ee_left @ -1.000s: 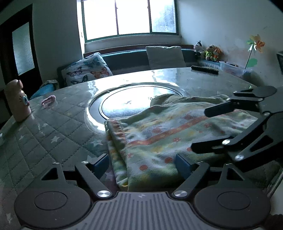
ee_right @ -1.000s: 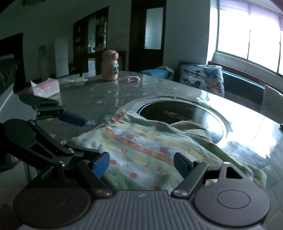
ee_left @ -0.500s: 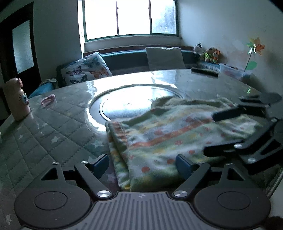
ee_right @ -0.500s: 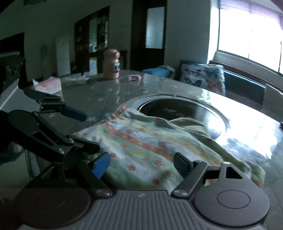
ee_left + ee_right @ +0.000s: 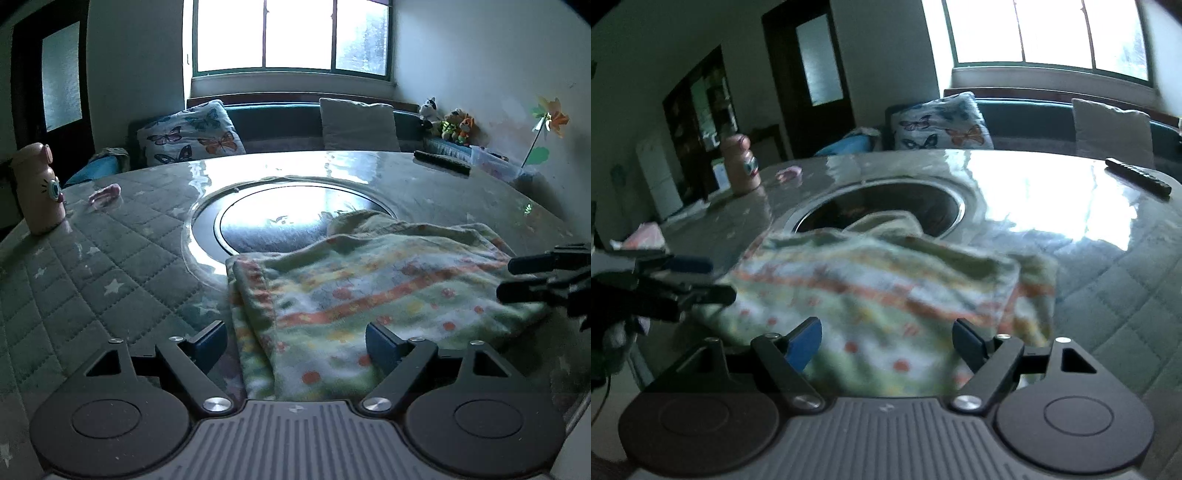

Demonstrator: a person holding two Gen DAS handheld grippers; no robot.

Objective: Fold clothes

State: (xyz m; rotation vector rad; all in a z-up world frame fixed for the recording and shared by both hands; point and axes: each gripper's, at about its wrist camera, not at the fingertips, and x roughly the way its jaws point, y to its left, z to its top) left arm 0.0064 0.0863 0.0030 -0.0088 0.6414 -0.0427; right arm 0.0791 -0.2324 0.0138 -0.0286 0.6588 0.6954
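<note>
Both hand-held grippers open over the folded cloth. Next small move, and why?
Probably lower the left hand-held gripper onto the near folded edge of the cloth and close. Its jaws stand wide open around that edge, nothing gripped. The right hand-held gripper is open too, over the cloth's opposite end. The cloth lies flat on the table, folded once, so another fold looks due.

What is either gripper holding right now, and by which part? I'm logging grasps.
Nothing. The left gripper and right gripper are both open over the folded patterned cloth, gripping no part.
</note>
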